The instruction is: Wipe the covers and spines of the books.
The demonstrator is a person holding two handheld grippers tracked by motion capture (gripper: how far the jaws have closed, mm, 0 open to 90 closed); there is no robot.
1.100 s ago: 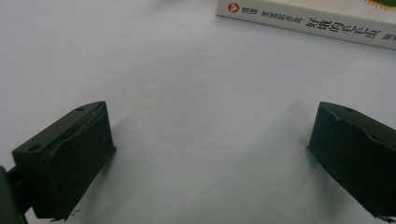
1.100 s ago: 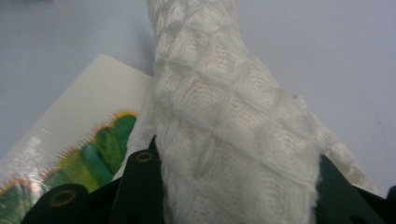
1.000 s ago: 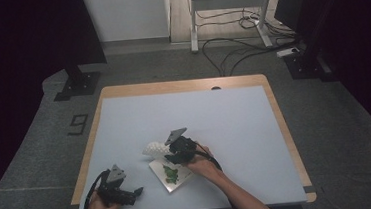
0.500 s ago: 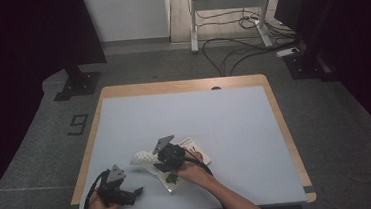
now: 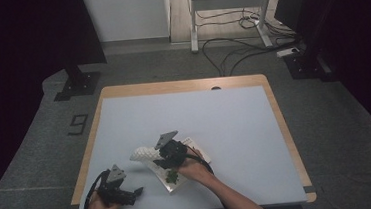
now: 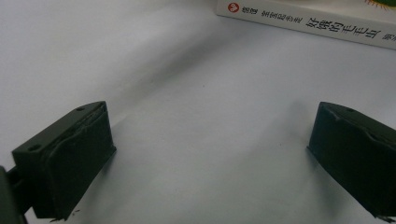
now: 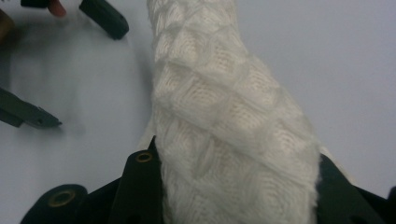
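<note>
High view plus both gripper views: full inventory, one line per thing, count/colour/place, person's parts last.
knitted piece: 1, white, clamped in the right gripper, sticking out over the table toward the left gripper.
book: 1, white cover with green picture, flat on the table under the right hand; its spine with printed characters shows in the left gripper view.
table: 1, pale grey top with wooden edge, centre of the high view.
floor marker: 1, grey figure 9, on the carpet left of the table.
frame with cables: 1, metal, on the floor behind the table.
left gripper: 1, black, near the table's front left corner, jaws wide open, nothing between them.
right gripper: 1, black, over the book, jaws shut on the knitted piece.
</note>
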